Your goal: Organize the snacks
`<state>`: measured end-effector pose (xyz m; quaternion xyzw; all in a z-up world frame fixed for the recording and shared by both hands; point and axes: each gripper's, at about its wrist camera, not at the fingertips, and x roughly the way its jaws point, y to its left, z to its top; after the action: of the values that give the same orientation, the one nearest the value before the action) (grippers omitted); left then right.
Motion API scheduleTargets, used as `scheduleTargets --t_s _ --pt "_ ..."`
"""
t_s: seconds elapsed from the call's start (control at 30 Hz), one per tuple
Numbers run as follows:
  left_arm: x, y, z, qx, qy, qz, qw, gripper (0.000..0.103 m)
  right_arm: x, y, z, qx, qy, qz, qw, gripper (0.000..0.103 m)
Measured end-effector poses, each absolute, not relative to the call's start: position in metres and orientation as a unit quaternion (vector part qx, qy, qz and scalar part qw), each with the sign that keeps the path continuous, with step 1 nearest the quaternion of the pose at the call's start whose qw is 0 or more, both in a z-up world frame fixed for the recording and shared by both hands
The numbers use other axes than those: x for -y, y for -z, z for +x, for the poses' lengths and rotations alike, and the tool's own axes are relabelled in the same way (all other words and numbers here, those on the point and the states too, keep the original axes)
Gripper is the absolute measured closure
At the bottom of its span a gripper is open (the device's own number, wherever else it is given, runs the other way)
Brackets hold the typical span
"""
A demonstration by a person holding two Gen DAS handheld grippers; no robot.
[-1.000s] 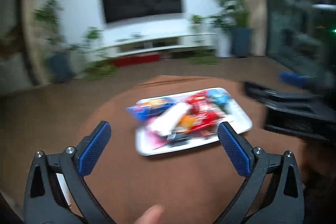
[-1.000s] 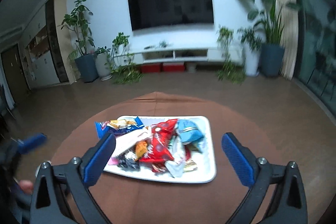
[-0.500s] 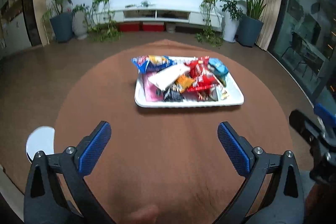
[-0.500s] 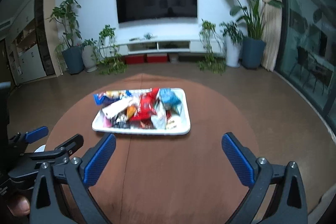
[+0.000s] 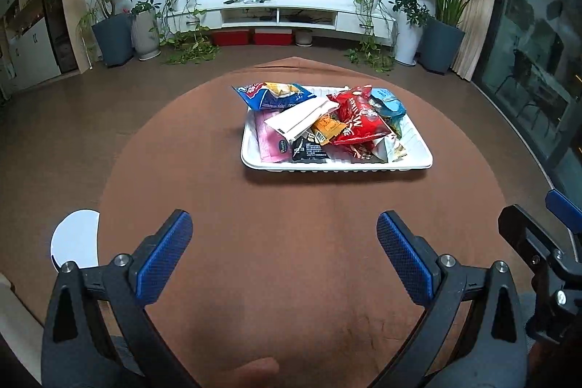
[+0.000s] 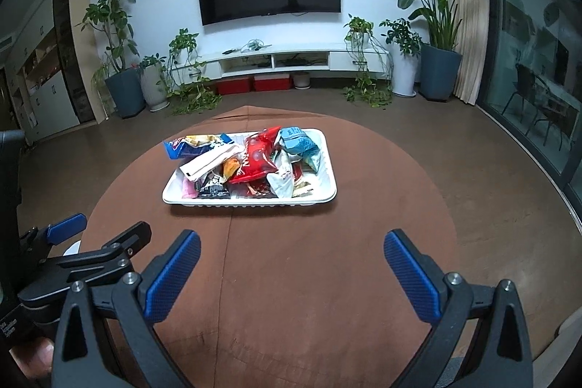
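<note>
From the left wrist, the left gripper [image 5: 283,235] hangs wide open and empty with the snack packets [image 5: 327,124] heaped in the white tray [image 5: 338,166] at 12 o'clock on the brown table [image 5: 291,260], while from the right wrist the right gripper [image 6: 291,257], equally agape and empty, faces the tray at 11 o'clock, a scene fitting either snacks awaiting sorting or snacks already gathered

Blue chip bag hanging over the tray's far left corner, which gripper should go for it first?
Probably the left gripper. The blue chip bag overhangs the white tray on the left side, nearer that gripper. The right gripper would have to cross the pile. Both are open and empty.
</note>
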<state>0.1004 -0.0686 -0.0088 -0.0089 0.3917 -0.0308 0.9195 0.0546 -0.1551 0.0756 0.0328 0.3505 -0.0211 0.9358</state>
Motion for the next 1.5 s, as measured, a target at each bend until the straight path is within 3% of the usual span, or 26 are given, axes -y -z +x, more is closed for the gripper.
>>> scheduleTargets --t_s 1.5 --pt "0.072 0.022 0.106 -0.401 0.03 0.0 0.915 0.0 0.151 -0.07 0.056 -0.358 0.017 0.032 0.933 0.0"
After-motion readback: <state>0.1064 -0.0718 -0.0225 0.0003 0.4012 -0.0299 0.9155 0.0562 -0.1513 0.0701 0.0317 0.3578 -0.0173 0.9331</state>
